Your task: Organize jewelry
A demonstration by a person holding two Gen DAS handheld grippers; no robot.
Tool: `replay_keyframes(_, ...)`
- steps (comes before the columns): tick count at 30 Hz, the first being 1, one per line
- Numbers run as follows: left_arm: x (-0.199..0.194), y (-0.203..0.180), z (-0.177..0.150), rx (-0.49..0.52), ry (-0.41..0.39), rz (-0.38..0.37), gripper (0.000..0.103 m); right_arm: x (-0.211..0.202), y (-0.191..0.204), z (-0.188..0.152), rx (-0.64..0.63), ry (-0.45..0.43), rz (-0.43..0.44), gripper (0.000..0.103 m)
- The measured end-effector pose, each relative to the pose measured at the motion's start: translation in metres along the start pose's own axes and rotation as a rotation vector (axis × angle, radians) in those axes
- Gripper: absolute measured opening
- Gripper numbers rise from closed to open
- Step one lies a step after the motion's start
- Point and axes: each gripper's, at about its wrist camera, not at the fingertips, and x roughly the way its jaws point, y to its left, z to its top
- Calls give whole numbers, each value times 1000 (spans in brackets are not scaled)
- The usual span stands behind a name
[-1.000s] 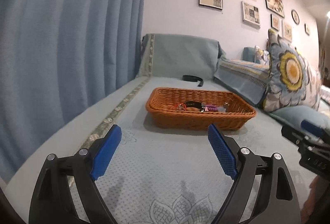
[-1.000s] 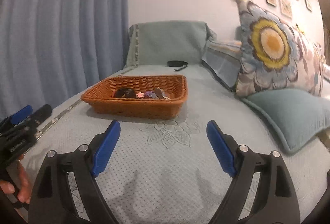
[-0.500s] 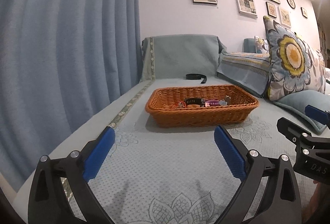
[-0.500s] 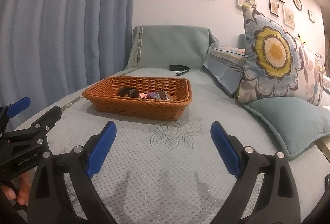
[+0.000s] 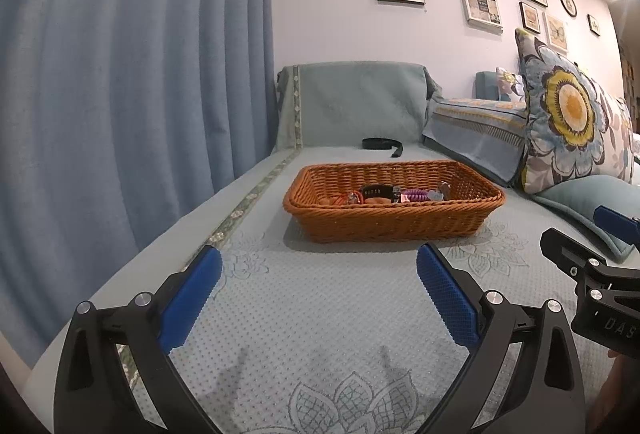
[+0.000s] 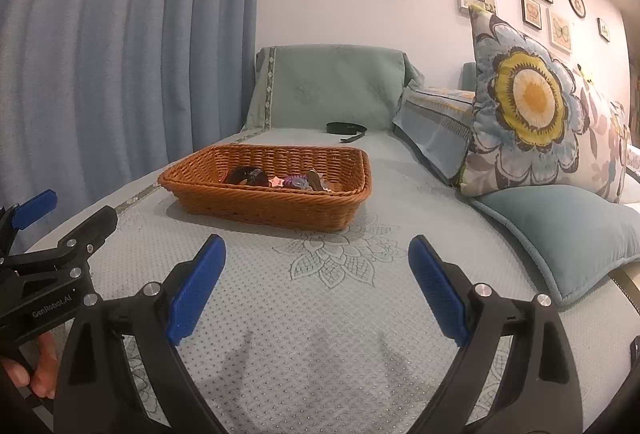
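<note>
An orange wicker basket (image 5: 394, 222) stands on the pale green sofa cover, also in the right wrist view (image 6: 264, 208). Inside it lie several small jewelry pieces: a black band (image 5: 376, 190), a purple coiled piece (image 5: 414, 195), a red piece (image 5: 346, 199), a pink star (image 6: 276, 181). My left gripper (image 5: 318, 294) is open and empty, low over the cover, short of the basket. My right gripper (image 6: 316, 282) is open and empty, beside it to the right. Each gripper shows at the edge of the other's view.
A black strap (image 5: 382, 145) lies beyond the basket near the sofa's backrest. Blue curtain (image 5: 132, 94) hangs on the left. A flowered cushion (image 6: 528, 106) and a plain teal cushion (image 6: 560, 230) lie on the right. Framed pictures hang on the wall.
Both grippers have tilted up and drawn slightly nearer the basket. Both stay open and empty.
</note>
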Motion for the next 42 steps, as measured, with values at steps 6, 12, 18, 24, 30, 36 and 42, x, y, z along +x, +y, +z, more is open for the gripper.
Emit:
replay_keyframes(6, 1, 0, 0, -1, 2, 0, 95, 1, -1, 0, 8, 5, -2, 88)
replay_keyframes(12, 1, 0, 0, -1, 4, 1, 95, 1, -1, 0, 12, 10, -5, 88)
replay_keyframes(18, 1, -1, -1, -1, 5, 1, 95, 2, -2, 1, 14, 14, -4, 88)
replay_keyframes(24, 1, -1, -1, -1, 6, 1, 95, 2, -2, 1, 14, 15, -3, 88)
replay_keyframes(30, 2, -1, -2, -1, 9, 0, 95, 3, -3, 1, 15, 19, -3, 88)
replay_keyframes(36, 2, -3, -3, 0, 11, -2, 95, 4, -2, 0, 13, 21, -4, 88)
replay_keyframes(42, 2, -4, -3, 4, 13, -3, 95, 4, -2, 0, 14, 20, -4, 88)
